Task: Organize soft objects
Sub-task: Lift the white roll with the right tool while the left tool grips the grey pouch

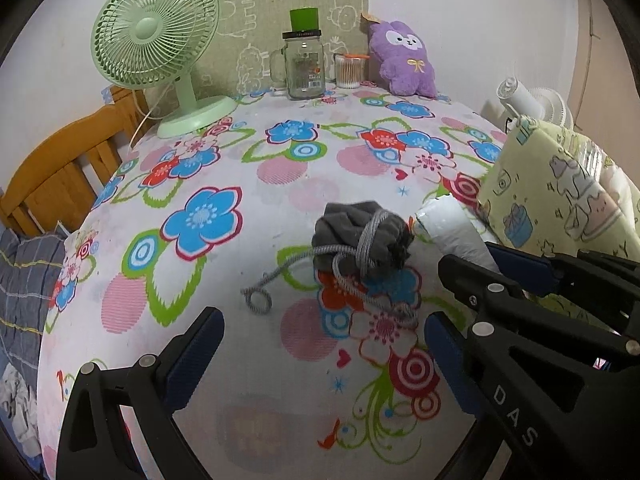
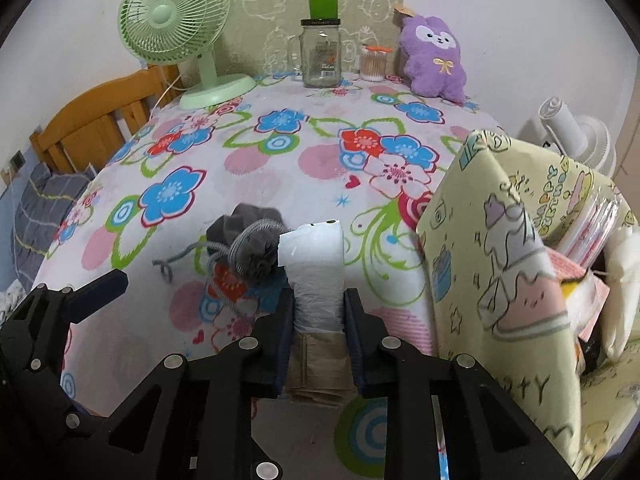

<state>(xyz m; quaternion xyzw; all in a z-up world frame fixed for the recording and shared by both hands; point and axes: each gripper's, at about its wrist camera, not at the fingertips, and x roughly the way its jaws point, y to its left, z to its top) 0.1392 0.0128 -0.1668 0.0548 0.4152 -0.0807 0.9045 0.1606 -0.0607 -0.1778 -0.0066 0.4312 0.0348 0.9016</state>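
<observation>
Right gripper [image 2: 316, 312] clamped on a white plastic-wrapped roll [image 2: 316, 264], jaws pressed to both its sides, lower centre of the right wrist view. Looks like a soft pack w/ a brown paper band at the near end; can't tell exactly what it is. Roll's far end sits just beside the grey cloth bundle [image 2: 250, 240], maybe touching.

Left gripper [image 1: 324, 340] wide, holding nothing, hovering over the floral tablecloth [image 1: 224, 152] at the bottom of the left wrist view. Grey bundle [image 1: 360, 236] centre frame, tied w/ a grey cord [image 1: 280, 272] whose loose end trails toward lower left. Roll [image 1: 452, 232] seen right of centre in that view, right gripper [image 1: 480, 268] on it.

Yellow cartoon-print storage box [image 2: 500, 248] at right side, open; some items already inside (clear pack, white soft thing, pink edge), partly hidden, so count unclear.

Progress, as judged: mid-task. Some stuff looks stowed in the box; roll is in hand but not yet in the box; grey bundle untouched on the cloth. Purple plush toy [image 2: 434, 60] upper right at the back may also need stowing, unclear.

Mint desk fan [image 2: 176, 20] upper left, glass mug jar [image 2: 320, 56] and cotton swab tub [image 2: 374, 64] top centre, probably not part of it.
</observation>
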